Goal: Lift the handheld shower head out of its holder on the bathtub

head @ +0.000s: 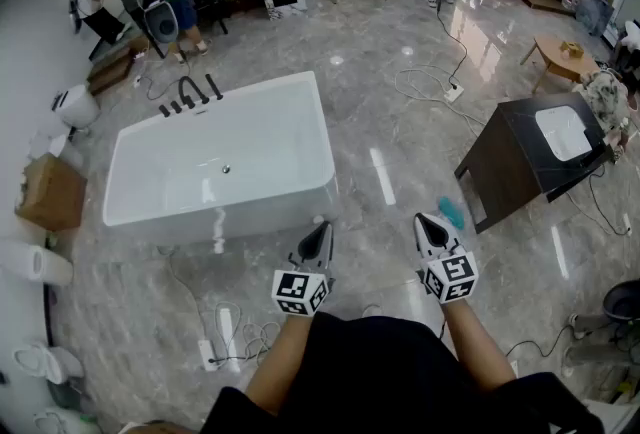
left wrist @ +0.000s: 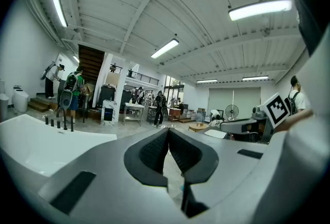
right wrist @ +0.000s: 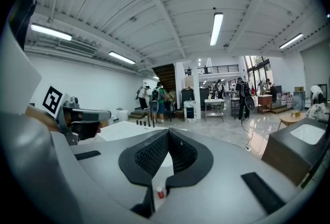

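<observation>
As the left gripper (head: 320,228) and right gripper (head: 424,221) hung closed and empty over the glossy marble floor (head: 400,137), the white bathtub (head: 260,210) stood nearby, the shower head (head: 212,86) apparently resting among black fittings (head: 186,94) on its far rim.

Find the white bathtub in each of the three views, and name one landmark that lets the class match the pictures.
Head view: the bathtub lies left of centre, on the grey floor.
Left gripper view: the bathtub is at lower left, beside the jaws.
Right gripper view: the bathtub is left of centre, just above the jaws.
Shared landmark: the black tap fittings on the tub's rim.
</observation>
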Demonstrator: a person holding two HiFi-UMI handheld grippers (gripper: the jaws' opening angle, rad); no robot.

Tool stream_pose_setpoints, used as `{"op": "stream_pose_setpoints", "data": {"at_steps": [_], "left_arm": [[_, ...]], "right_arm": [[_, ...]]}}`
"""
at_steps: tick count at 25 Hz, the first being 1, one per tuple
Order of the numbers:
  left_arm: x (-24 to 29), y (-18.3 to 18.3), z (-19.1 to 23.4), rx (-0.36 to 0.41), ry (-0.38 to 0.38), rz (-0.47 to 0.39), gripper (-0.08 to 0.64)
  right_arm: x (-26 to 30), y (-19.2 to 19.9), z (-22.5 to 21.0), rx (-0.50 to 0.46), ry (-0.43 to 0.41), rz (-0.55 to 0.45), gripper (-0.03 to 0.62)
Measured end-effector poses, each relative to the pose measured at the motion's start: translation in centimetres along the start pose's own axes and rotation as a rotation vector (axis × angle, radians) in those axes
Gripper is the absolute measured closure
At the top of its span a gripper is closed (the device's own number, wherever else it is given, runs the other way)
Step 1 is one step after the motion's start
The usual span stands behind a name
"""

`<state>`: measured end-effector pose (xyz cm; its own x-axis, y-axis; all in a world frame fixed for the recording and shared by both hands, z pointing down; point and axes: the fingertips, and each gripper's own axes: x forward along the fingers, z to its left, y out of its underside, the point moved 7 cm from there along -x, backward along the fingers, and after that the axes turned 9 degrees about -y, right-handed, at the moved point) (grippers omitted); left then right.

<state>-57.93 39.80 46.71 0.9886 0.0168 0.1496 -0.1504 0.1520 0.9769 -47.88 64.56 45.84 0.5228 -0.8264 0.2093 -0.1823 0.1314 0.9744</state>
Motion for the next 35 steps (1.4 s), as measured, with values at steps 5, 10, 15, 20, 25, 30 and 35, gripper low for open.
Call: {"op": "stream_pose_setpoints", "data": {"at_steps": [5,10,15,20,25,30,35], "left_arm": [[0.9,-0.4,0.4,-0.019,0.007,-0.004,0.557],[1.2,0.0,0.2,-0.016,0.012,-0.007,0.557],[1.2,0.5,0.3,-0.026,0.007,0.003,0.555],[1.6,0.5,0.0,-0.025,-0.001,0.004,0.555],[1.4,0.2,1.2,-0.018,-0.020,-0.006,0.555],[1.4,0.8,2.3,-0.034,-0.038,0.019,0.344],[1.5,1.8,2.4,-0.029,-0.048,0.049,0.295]], "right_arm": [[0.6,-0.3,-0.6,0.055,-0.008,-0.020,0.595],[0.3,0.3,-1.0,0.045,-0.003,-0.016,0.594],[0.2,0.2,-1.5,0.024,0.006,-0.015,0.594],[0.1,0.4,-2.5,0.023,0.007,-0.005,0.592],[0.4,0.8,-2.6,0.038,0.000,-0.001,0.590],[-0.3,1.9,-3.6,0.078,0.028,0.032,0.394],[-1.0,2.6,-4.2,0.096,0.023,0.044,0.383]]}}
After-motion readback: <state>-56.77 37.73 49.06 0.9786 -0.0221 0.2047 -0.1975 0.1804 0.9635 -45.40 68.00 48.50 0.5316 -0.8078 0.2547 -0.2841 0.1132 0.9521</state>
